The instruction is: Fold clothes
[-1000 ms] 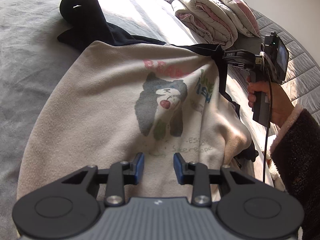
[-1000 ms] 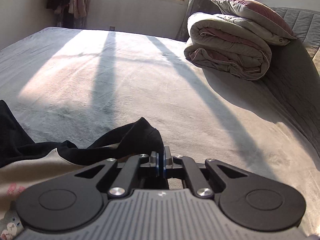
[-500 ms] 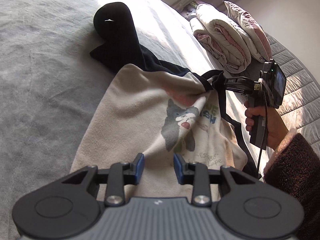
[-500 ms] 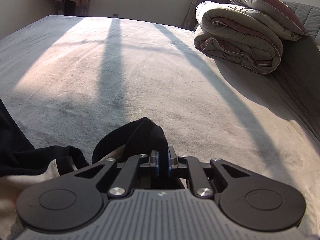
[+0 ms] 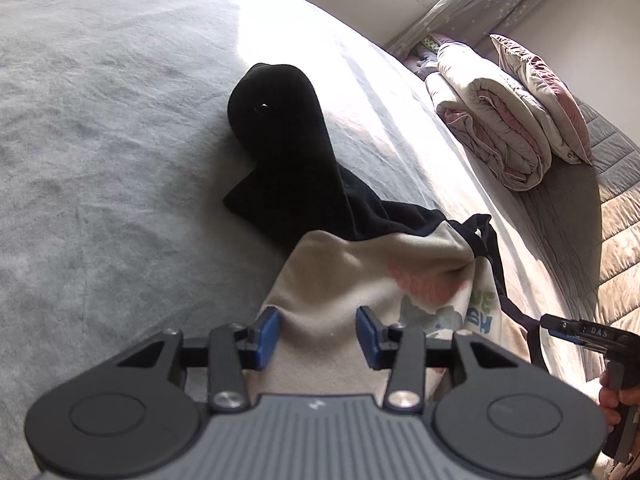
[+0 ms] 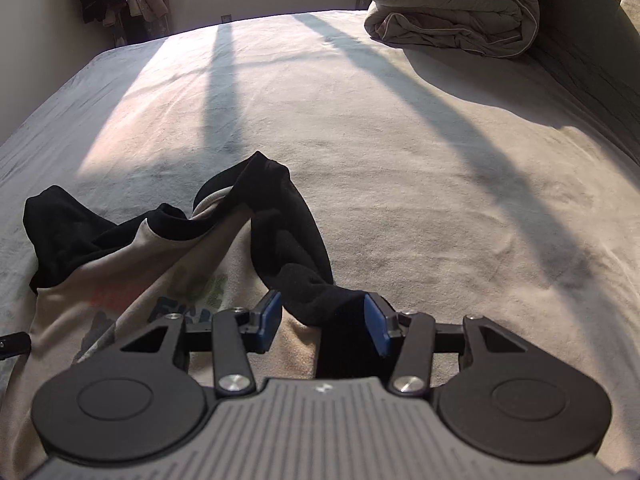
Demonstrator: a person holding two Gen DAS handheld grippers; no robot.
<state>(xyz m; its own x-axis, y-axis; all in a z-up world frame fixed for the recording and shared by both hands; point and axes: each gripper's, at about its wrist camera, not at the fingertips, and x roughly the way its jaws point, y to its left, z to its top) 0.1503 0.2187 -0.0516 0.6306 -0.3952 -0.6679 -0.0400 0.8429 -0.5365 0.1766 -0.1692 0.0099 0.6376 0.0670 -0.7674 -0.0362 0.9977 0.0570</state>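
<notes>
Left wrist view: the left claw (image 5: 318, 334) hovers with its jaws spread wide and nothing between them, just above the cream body of the sweatshirt (image 5: 352, 280), which lies rumpled on the bed (image 5: 100, 140). One black sleeve (image 5: 288, 152) stretches away across the bed, its cuff curled over. At the right edge the other tool's black tip sits by the garment's dark edge. If this claw closes where it is, I judge it would pinch a loose ridge of cloth rather than a hem, and any fold made from that would come out crooked.

Right wrist view: the right claw (image 6: 323, 322) is also spread wide, gripping nothing; the other black sleeve (image 6: 296, 248) lies twisted and bunched between its blue pads (image 6: 270, 318). The collar (image 6: 176, 224) is puckered and the printed front creased. Closing here risks catching only a lump of the twist, which could slip out or drag the body askew. A rolled quilt (image 6: 452, 4) lies well apart, out of the way.
</notes>
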